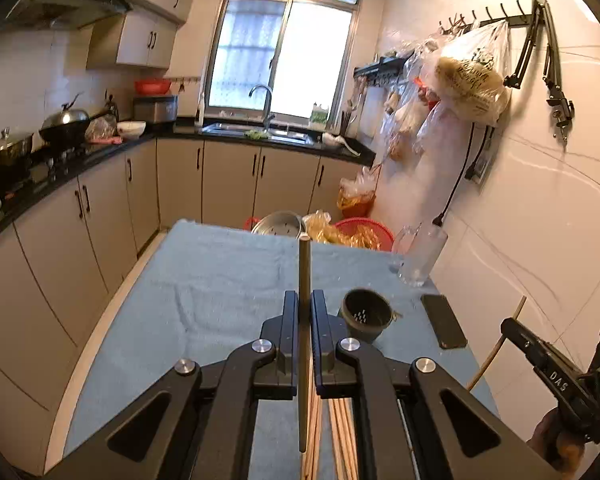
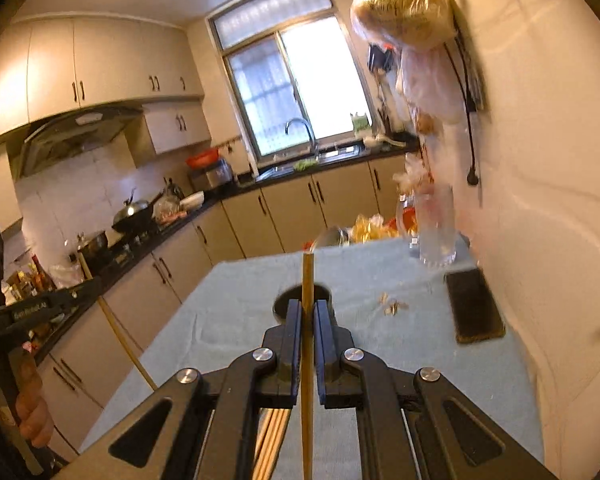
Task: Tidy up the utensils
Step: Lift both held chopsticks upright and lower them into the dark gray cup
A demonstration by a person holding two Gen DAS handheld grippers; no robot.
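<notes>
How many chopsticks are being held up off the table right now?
2. One chopstick is pinched in the left gripper, one in the right gripper. More chopsticks lie on the table below, partly hidden.

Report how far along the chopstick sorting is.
Done: nothing visible; the dark holder cup looks empty. In hand: the left gripper and right gripper are each shut on one chopstick. Left: a bundle of chopsticks lies on the blue cloth.

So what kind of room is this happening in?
A home kitchen, by the look of it: a sink with a faucet under the window, a wok on the stove, and a range hood above it.
</notes>
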